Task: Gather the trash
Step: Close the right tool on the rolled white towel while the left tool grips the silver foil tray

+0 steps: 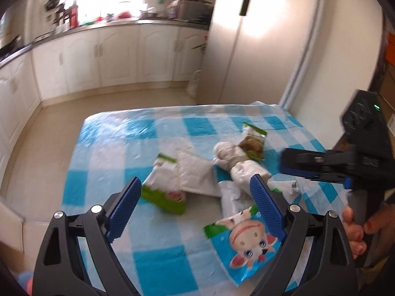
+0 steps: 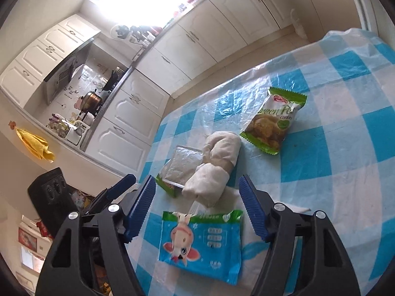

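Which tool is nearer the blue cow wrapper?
Right. The right tool hovers open just above the blue cow wrapper; the left tool is open, offset to its side.

blue cow wrapper (image 2: 202, 244), open right gripper (image 2: 197, 207)

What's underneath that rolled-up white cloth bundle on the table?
The cloth bundle lies partly over a clear silvery packet with a green edge, and its near end rests on a white wrapper. What those wrappers look like beneath the bundle is hidden.
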`<state>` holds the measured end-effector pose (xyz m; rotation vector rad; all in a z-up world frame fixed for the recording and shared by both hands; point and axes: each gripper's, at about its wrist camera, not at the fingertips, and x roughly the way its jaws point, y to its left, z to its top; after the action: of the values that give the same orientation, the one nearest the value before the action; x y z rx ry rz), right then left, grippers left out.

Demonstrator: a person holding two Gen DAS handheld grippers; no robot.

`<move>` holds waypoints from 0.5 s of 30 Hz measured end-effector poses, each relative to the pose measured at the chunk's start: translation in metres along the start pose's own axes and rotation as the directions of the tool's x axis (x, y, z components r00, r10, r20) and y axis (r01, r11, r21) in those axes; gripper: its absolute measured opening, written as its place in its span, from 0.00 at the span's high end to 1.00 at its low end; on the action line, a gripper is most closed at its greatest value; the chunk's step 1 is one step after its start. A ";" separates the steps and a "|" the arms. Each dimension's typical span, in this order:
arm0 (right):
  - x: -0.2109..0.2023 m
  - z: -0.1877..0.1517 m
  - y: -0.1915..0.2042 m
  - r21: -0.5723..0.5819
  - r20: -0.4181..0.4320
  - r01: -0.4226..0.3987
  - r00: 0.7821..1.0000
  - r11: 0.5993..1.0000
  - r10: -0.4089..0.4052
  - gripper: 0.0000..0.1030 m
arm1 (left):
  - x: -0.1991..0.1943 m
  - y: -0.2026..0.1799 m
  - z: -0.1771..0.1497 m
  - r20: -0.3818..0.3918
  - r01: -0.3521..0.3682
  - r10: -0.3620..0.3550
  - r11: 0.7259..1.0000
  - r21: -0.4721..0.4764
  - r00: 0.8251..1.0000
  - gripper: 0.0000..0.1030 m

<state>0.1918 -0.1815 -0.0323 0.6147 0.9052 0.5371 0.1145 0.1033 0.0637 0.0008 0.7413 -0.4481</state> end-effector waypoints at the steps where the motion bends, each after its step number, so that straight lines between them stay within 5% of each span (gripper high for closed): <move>1: 0.004 0.002 -0.002 0.008 -0.006 -0.003 1.000 1.000 0.003 0.31 | 0.005 -0.003 0.002 -0.003 0.001 -0.001 1.000 0.016 1.000 0.13; 5: 0.017 0.010 -0.005 0.010 -0.028 0.014 1.000 1.000 -0.014 0.38 | 0.025 -0.011 0.009 -0.019 0.012 -0.010 0.998 0.066 1.000 0.16; 8: 0.024 0.012 -0.004 -0.003 -0.043 0.023 0.999 1.000 -0.023 0.47 | 0.043 -0.011 0.012 -0.061 0.006 -0.002 0.998 0.069 0.998 0.34; 15: 0.037 0.014 -0.007 -0.015 -0.072 0.052 0.996 0.999 -0.053 0.48 | 0.064 -0.002 0.011 -0.102 0.039 -0.036 0.999 0.027 0.994 0.43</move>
<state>0.2230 -0.1658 -0.0507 0.5610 0.9827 0.5198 0.1622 0.0745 0.0305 0.0371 0.8361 -0.4979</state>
